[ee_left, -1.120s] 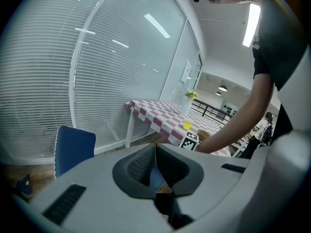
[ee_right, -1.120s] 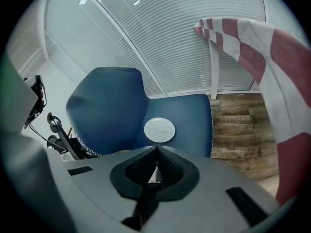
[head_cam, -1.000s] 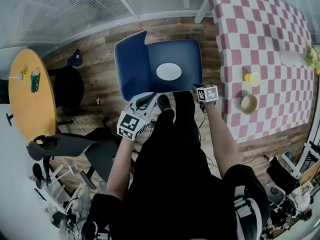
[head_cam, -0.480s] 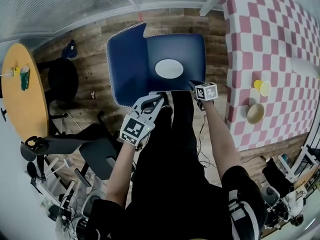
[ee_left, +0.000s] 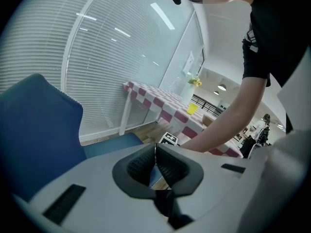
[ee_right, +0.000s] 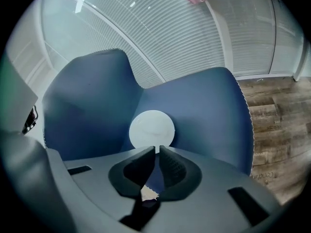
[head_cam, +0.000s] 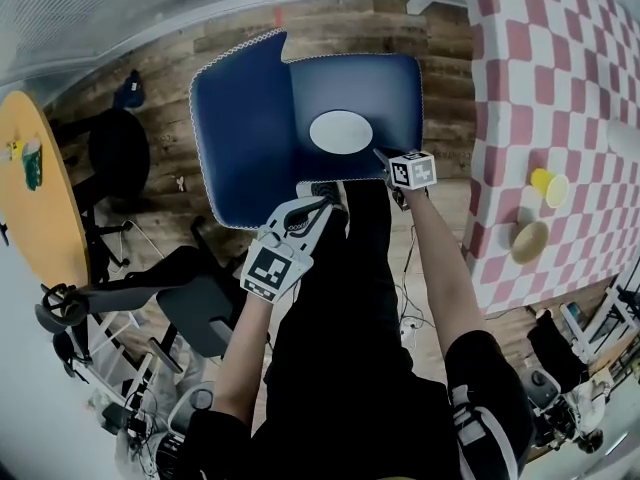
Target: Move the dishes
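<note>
White plate (head_cam: 341, 131) (ee_right: 151, 129) sits flat in the middle of the blue chair (head_cam: 390, 88) seat, backrest to its left in the head view. Right gripper (head_cam: 380, 155) (ee_right: 157, 149) points down at the plate's near rim, tips just short of it. Its jaws are all but closed, with a hairline gap; they have just been opening and nothing is between them. Left gripper (head_cam: 322, 203) (ee_left: 155, 147) hangs off the seat's front edge, clear of the plate, jaws together and empty. Yellow cup (head_cam: 548, 184) and bowl (head_cam: 529, 241) are on the checkered table (head_cam: 560, 68) to the right.
</note>
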Demonstrator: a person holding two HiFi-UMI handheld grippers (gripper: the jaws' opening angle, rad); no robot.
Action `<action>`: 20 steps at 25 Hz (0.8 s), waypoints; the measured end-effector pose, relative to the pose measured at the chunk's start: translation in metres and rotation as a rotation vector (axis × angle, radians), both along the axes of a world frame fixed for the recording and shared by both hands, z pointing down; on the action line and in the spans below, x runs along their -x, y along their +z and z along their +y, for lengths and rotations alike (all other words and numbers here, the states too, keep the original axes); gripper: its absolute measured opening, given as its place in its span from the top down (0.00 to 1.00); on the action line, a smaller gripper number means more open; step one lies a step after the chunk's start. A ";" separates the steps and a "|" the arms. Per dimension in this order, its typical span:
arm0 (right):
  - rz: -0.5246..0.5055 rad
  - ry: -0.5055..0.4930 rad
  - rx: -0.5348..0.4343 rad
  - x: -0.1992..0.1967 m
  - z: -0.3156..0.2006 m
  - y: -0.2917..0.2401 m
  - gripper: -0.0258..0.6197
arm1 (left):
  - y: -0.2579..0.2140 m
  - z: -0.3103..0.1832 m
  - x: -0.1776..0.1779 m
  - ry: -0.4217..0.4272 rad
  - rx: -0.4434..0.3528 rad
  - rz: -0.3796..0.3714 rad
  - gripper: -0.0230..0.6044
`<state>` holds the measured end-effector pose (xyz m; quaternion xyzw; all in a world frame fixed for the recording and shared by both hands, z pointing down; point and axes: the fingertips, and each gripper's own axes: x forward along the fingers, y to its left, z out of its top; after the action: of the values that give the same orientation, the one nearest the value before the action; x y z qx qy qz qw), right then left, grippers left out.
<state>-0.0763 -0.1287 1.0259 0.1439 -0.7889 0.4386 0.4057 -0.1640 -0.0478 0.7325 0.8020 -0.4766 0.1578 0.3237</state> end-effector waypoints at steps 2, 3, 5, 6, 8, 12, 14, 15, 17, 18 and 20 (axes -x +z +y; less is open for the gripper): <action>-0.013 0.022 0.015 0.007 -0.004 0.009 0.89 | 0.008 -0.003 0.000 0.000 0.005 0.004 0.92; -0.017 0.031 0.024 0.008 -0.004 0.015 0.88 | 0.012 -0.004 0.000 -0.002 0.007 0.007 0.92; -0.019 0.035 0.032 0.010 -0.006 0.029 0.87 | 0.019 -0.006 -0.001 -0.003 0.010 0.013 0.92; -0.014 0.035 0.028 0.011 -0.009 0.035 0.86 | 0.022 -0.008 -0.002 -0.003 0.010 0.015 0.92; -0.020 0.049 0.037 0.015 -0.013 0.045 0.85 | 0.027 -0.011 -0.002 -0.004 0.011 0.018 0.92; -0.008 0.060 0.042 0.020 -0.018 0.059 0.84 | 0.037 -0.010 -0.004 -0.005 0.027 0.033 0.92; -0.021 0.090 0.061 0.023 -0.020 0.063 0.82 | 0.043 -0.008 -0.006 0.006 0.040 0.034 0.92; -0.024 0.109 0.070 0.023 -0.022 0.064 0.83 | 0.046 -0.006 -0.006 0.010 0.046 0.035 0.92; -0.030 0.134 0.086 0.025 -0.023 0.066 0.83 | 0.049 -0.003 -0.005 0.009 0.056 0.039 0.92; -0.036 0.146 0.095 0.026 -0.023 0.067 0.83 | 0.050 -0.003 -0.004 0.006 0.059 0.040 0.92; -0.054 0.184 0.125 0.027 -0.024 0.070 0.83 | 0.051 -0.002 -0.002 0.001 0.063 0.039 0.92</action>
<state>-0.1035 -0.1526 1.0954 0.1783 -0.7540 0.5263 0.3502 -0.1619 -0.0502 0.7833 0.7946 -0.4646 0.1570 0.3579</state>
